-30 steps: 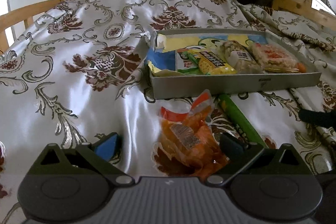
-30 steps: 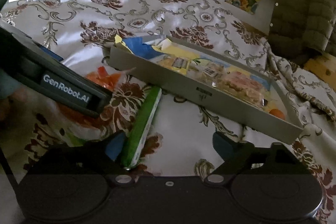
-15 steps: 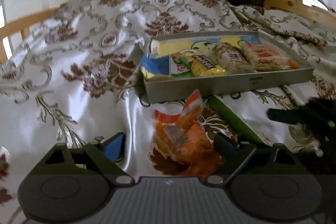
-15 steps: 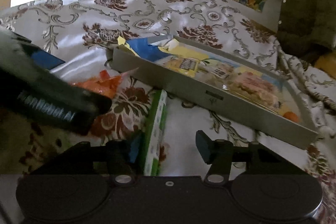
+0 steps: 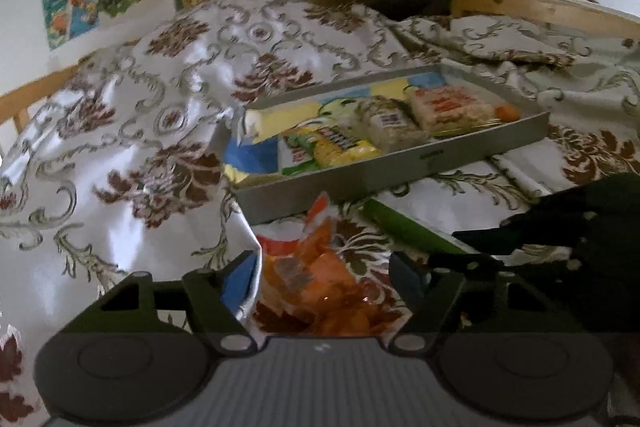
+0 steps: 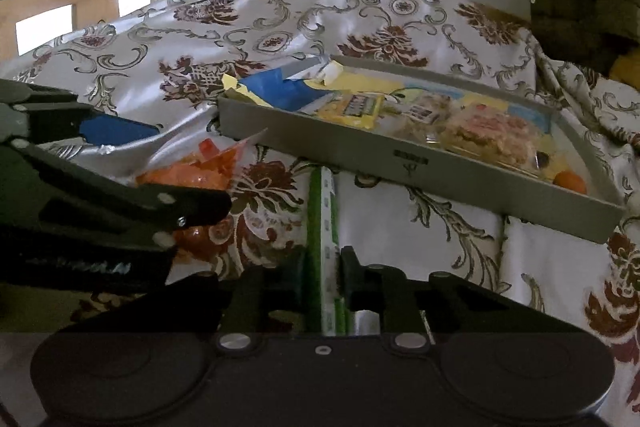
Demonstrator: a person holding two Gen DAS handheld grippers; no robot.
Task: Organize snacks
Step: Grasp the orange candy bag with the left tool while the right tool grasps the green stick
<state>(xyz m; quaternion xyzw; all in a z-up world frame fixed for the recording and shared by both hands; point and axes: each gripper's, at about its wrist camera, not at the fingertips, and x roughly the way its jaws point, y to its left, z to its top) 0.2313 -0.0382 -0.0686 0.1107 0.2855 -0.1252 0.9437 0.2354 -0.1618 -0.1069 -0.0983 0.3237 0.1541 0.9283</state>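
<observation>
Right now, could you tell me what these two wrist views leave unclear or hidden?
- Green stick pack, right wrist view: its near end is covered by the right gripper, whose jaws have just closed on it.
- Orange snack bag, left wrist view: its near end is behind the left gripper body; whether the closing pads touch it is unclear.
- Tray snacks: labels too small and blurred to read.
</observation>
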